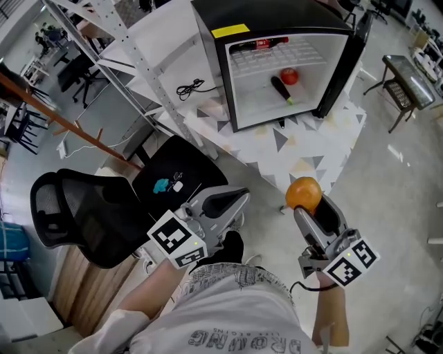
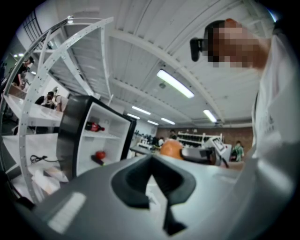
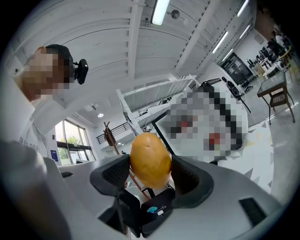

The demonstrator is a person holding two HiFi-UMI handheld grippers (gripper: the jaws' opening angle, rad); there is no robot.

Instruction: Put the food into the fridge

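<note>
Orange (image 3: 150, 159) (probably) between right gripper's (image 3: 151, 176) 2 jaws.

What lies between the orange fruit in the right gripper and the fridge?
Head view: only bare patterned tabletop separates orange fruit from fridge.

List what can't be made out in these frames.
- Fridge contents, right gripper view: blurred over.
- Dark item beside the red fruit, head view: too small to identify.
- Bottle label, head view: too small to read.

Pale floor (image 1: 405, 183) — black office chair (image 1: 76, 214)
</note>
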